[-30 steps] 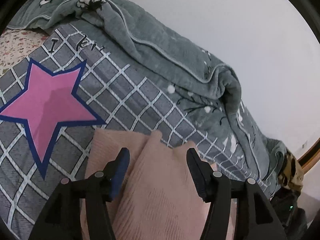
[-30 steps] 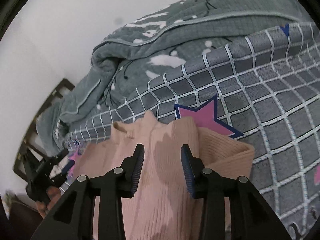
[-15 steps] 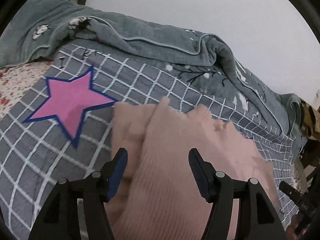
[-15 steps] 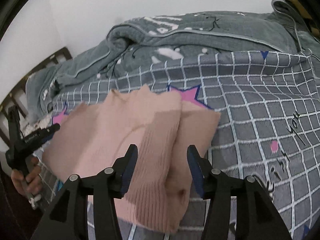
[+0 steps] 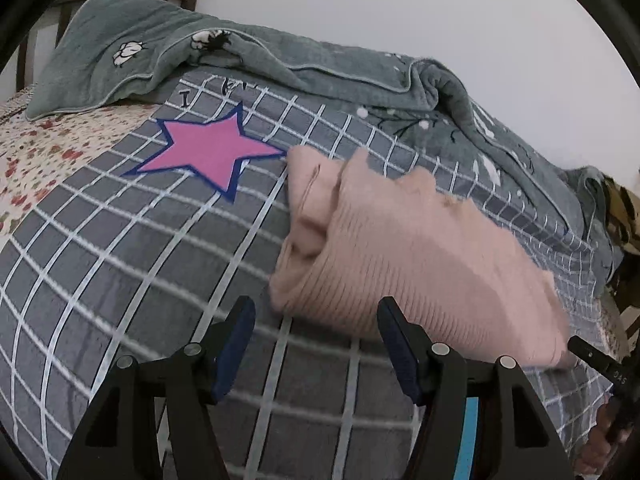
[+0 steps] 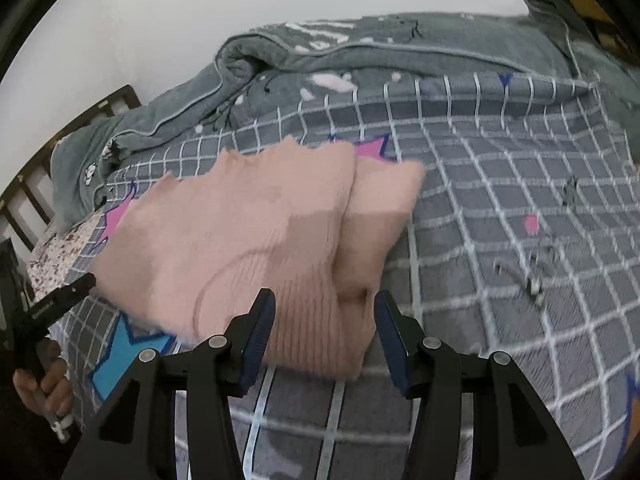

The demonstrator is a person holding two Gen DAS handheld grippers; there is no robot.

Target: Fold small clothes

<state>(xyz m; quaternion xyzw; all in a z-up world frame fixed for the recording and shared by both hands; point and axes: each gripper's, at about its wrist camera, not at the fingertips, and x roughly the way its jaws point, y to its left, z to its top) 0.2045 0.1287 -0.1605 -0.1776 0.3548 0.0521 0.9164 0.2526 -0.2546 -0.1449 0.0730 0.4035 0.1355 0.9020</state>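
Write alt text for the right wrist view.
A folded pink knit sweater lies on a grey checked bedsheet, just ahead of the open, empty right gripper. A rumpled grey-green blanket lies behind it by the white wall, and at far left a hand holds the other gripper.

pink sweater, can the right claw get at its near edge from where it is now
Probably yes: the right claw stands open just before the pink sweater, whose near hem lies flat on the checked bedcover with nothing between.

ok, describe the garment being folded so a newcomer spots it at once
Start at the bed's grey checked sheet with the big pink star. Just right of that star lies the pink ribbed knit top, folded, in front of the bunched grey-green blanket. It is the only plain pink knit there.
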